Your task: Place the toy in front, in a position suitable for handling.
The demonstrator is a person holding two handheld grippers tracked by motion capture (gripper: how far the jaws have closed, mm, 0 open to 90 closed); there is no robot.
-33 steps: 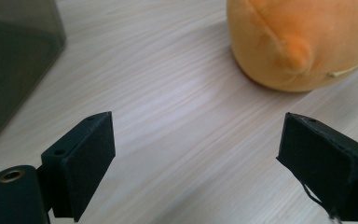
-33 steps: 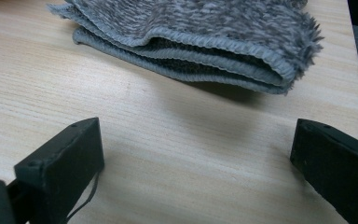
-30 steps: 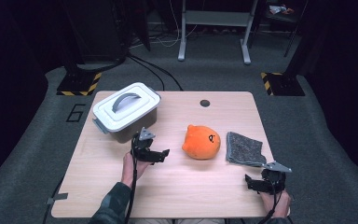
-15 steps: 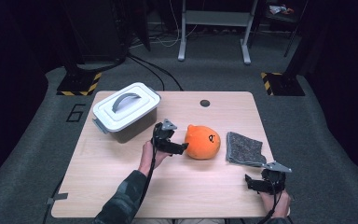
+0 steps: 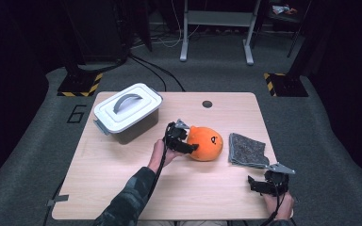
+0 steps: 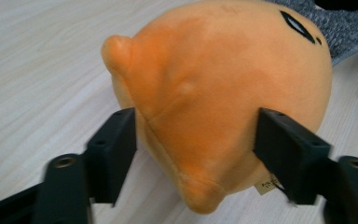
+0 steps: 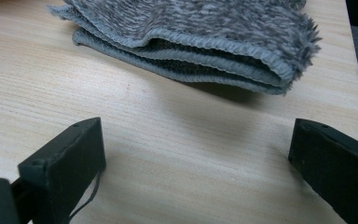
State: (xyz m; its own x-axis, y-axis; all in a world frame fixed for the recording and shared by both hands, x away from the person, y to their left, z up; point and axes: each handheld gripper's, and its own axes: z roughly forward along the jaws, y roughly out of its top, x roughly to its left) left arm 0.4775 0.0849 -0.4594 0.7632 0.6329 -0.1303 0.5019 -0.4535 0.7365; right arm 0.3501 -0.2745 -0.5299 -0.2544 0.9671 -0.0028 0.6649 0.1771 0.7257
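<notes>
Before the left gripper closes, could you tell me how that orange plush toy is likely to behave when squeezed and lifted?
The orange plush toy looks soft and stuffed, so it will probably squash between the left gripper jaws, which stand open around it. It is likely light for its size. Its fuzzy fabric should grip rather than slip, though its rounded shape might roll if nudged.

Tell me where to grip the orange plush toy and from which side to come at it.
Grip the orange plush toy across its rounded middle, coming in low from its left end, as the left gripper does. The jaws stand open on either flank, about touching. The body is soft and bulging, so its widest part should squash and hold. The folded grey cloth lies close on the other side.
</notes>
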